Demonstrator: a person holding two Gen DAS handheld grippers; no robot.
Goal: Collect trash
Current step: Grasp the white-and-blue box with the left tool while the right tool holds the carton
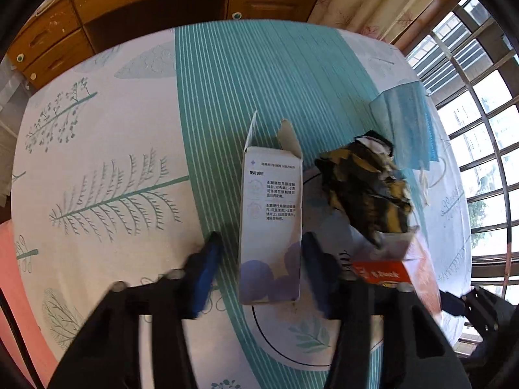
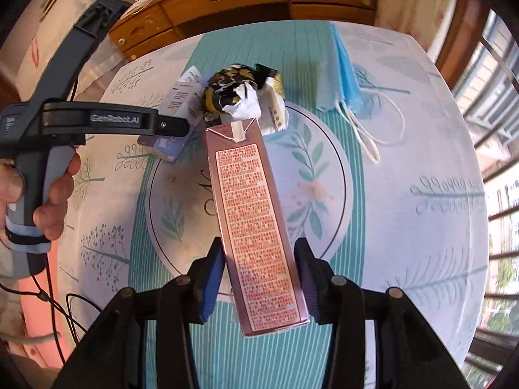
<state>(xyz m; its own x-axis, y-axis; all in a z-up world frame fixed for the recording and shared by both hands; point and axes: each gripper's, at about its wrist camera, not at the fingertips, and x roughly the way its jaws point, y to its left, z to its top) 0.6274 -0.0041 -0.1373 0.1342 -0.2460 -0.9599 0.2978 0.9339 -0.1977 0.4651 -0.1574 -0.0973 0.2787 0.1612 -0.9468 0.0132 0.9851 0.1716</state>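
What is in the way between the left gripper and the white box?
Nothing visible. The white box already sits between the left gripper fingers, with only striped tablecloth around it. The crumpled wrapper lies off to its right.

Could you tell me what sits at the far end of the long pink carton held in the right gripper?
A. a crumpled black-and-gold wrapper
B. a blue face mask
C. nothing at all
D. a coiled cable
A: in the right wrist view the crumpled black-and-gold wrapper sits at the far end of the pink carton, while the blue face mask lies apart on the tablecloth.
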